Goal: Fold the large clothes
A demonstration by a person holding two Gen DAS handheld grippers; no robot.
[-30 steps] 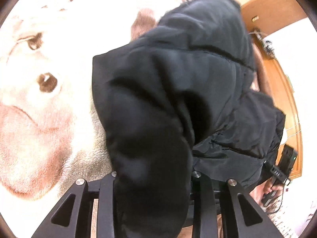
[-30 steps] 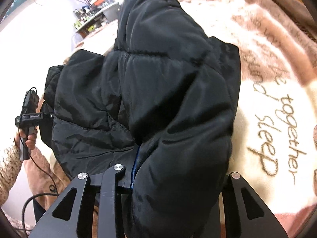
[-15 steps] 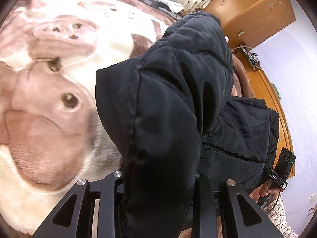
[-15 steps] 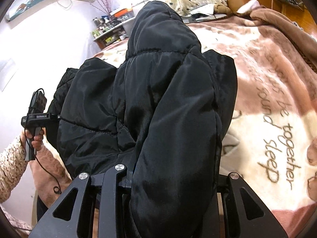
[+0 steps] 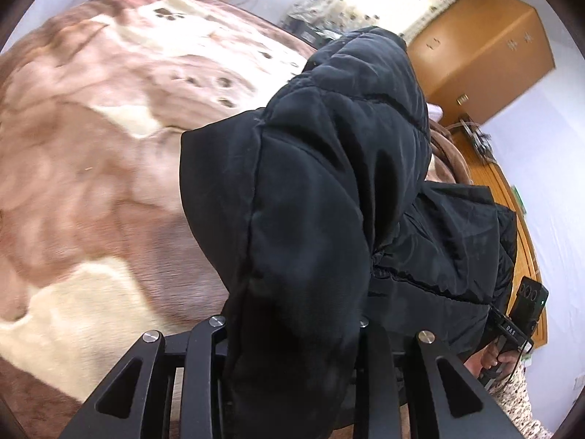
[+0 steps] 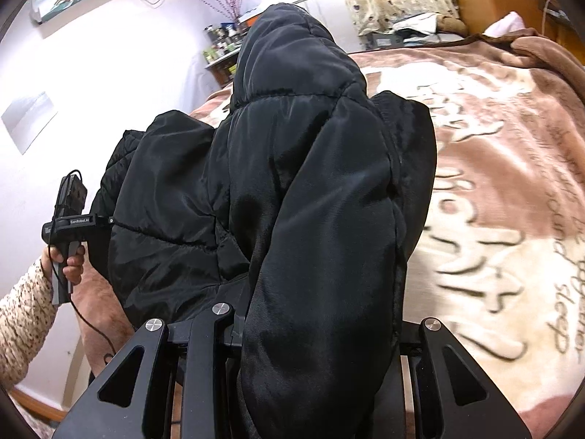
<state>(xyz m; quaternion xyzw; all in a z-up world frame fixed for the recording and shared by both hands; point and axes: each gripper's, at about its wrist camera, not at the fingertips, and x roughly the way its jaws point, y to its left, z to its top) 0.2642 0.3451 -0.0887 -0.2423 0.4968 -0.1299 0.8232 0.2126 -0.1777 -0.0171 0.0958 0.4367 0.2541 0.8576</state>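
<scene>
Jacket [image 5: 329, 190] hangs clamped in both the left gripper [image 5: 292, 333] and right gripper [image 6: 314, 322], apparently clear of the blanket [image 6: 493, 219]; raise both evenly, then lower forward.

Black puffer jacket [image 5: 329, 190] bunched between the left hand-held gripper [image 5: 292, 358] fingers, above a brown-and-cream blanket [image 5: 91, 183].

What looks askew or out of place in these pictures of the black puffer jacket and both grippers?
The black puffer jacket is not flat: it hangs bunched between the left gripper and the right gripper, above the brown plush blanket. No tear or spill shows.
</scene>
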